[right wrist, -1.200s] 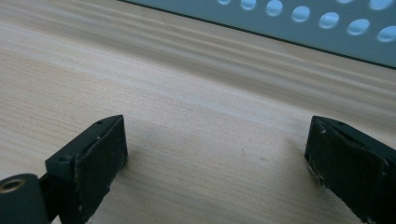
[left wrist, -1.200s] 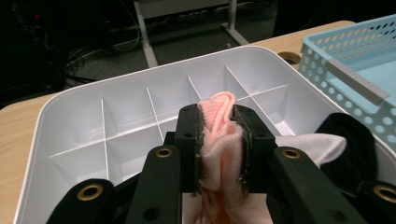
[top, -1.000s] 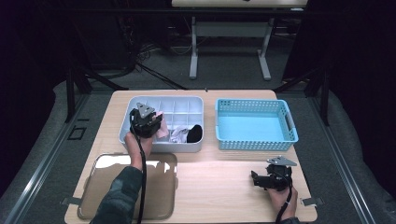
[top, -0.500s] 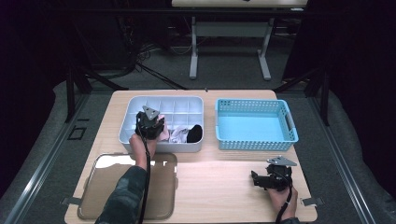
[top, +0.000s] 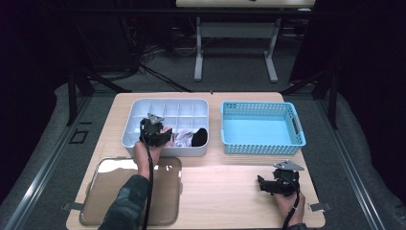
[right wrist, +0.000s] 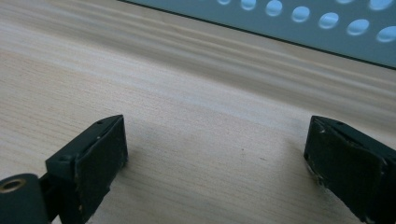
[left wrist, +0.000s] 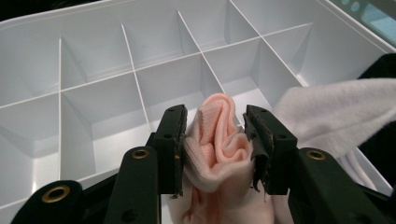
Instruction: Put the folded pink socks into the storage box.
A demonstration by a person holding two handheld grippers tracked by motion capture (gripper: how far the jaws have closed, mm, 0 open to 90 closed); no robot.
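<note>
My left gripper [left wrist: 215, 140] has just been opening around the pink sock [left wrist: 215, 144], now inside the white divided organizer [top: 139, 108] at centre; my right gripper [right wrist: 215, 154] waits wide open; a white sock [left wrist: 327, 112] remains loose.

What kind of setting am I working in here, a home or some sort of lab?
Most likely a lab or recording bay, not a home: the wooden table stands alone in a dark room, cables and a metal stand's legs lie behind it, and a divided white tray and blue basket are laid out neatly.
</note>
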